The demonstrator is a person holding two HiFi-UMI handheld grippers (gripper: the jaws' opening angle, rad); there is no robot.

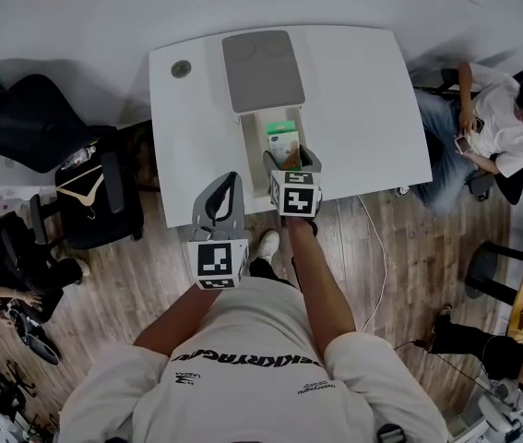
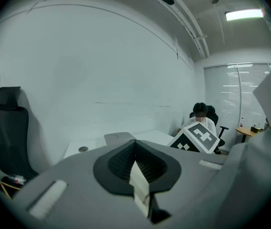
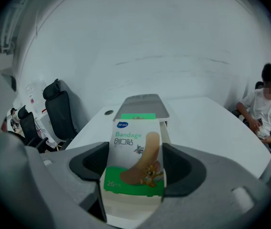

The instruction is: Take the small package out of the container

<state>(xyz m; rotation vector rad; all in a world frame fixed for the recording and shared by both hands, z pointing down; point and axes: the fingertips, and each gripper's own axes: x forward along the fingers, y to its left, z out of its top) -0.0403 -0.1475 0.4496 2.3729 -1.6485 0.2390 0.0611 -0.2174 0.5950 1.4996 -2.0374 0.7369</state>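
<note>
A small white-and-green bandage package [image 3: 134, 147] stands upright between the jaws of my right gripper [image 3: 136, 167], which is shut on it. In the head view the package [image 1: 282, 143] sits at the near end of the open white container [image 1: 250, 146], with the right gripper [image 1: 291, 166] just behind it. The container's grey lid [image 1: 263, 70] lies flipped back on the table, and a green edge [image 3: 137, 116] shows inside the box behind the package. My left gripper [image 1: 224, 197] hovers at the table's front edge, left of the container; its jaws [image 2: 136, 163] are shut and hold nothing.
The white table [image 1: 362, 90] has a round cable hole [image 1: 181, 68] at its far left corner. A seated person [image 1: 496, 123] is at the table's right side. A black office chair [image 1: 30, 118] stands to the left. A cable [image 1: 379, 247] runs over the wooden floor.
</note>
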